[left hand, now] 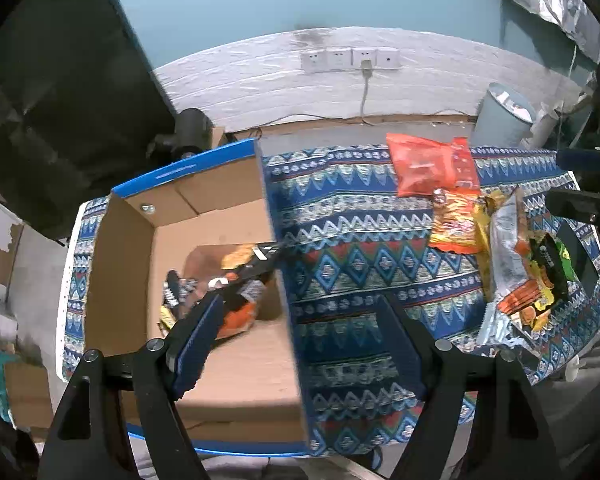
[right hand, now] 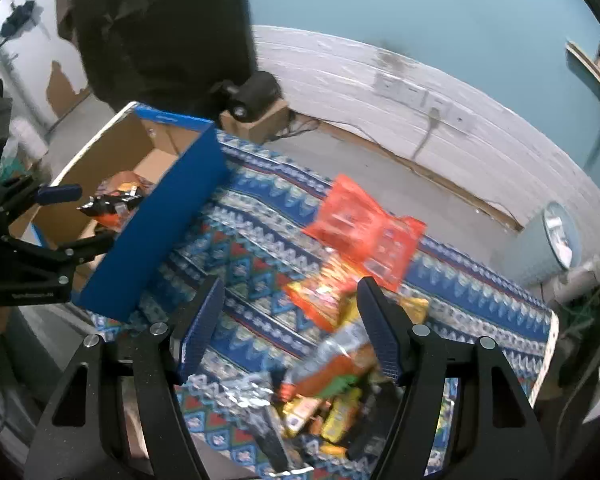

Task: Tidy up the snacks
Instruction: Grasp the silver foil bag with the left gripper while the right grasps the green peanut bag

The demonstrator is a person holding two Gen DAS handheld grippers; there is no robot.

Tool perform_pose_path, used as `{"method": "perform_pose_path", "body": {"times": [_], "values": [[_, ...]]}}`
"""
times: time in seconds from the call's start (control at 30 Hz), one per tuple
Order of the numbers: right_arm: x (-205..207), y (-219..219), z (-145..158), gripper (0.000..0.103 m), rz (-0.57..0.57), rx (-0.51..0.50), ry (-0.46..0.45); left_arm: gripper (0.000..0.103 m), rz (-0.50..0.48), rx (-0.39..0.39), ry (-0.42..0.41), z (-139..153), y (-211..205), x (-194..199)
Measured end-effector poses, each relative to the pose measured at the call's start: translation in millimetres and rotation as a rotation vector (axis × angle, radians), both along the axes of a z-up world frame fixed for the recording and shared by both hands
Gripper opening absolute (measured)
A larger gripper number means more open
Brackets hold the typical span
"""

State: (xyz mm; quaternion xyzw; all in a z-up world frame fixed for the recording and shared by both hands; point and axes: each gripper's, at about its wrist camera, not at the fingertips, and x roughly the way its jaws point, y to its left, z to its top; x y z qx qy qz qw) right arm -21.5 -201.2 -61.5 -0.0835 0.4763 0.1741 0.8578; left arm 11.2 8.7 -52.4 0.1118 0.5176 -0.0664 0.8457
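Note:
An open cardboard box (left hand: 236, 368) with blue outer walls stands on the left of the patterned tablecloth (left hand: 348, 216). An orange and black snack pack (left hand: 240, 280) lies inside it, also seen in the right wrist view (right hand: 116, 204). My left gripper (left hand: 300, 312) is open over the box's right wall, empty. A red bag (left hand: 432, 168), an orange-yellow bag (left hand: 456, 224) and a pile of mixed packs (left hand: 532, 280) lie on the right. My right gripper (right hand: 290, 292) is open above that pile (right hand: 328, 392), empty. The red bag (right hand: 364, 228) lies beyond it.
A grey bin (left hand: 504, 116) stands on the floor behind the table's right end. A wall with sockets (left hand: 352, 58) runs behind. A black object (left hand: 188, 132) sits on a carton behind the box. The table's right edge (right hand: 548, 352) is near the pile.

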Motion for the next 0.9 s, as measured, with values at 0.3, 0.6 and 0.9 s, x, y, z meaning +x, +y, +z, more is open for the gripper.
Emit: {"method": "perform_pose_path", "body": {"times": [0.3,0.6,0.9], "values": [[-13.0,-60.3,-14.1,0.069,-0.101,0.008,0.022,0.08,0.029,-0.058,0.086,-20.2,-40.5,-7.5],[-26.1,-119.1,-30.6,0.069,-0.187,0.006,0.058,0.08,0.078,-0.069,0.129,-38.4,-77.2,-22.8],[-29.8,-153.9,-51.3,0.069,-0.159,-0.054,0.132,0.083,0.18,-0.159,0.216,-62.8,-111.5,-42.8]]}}
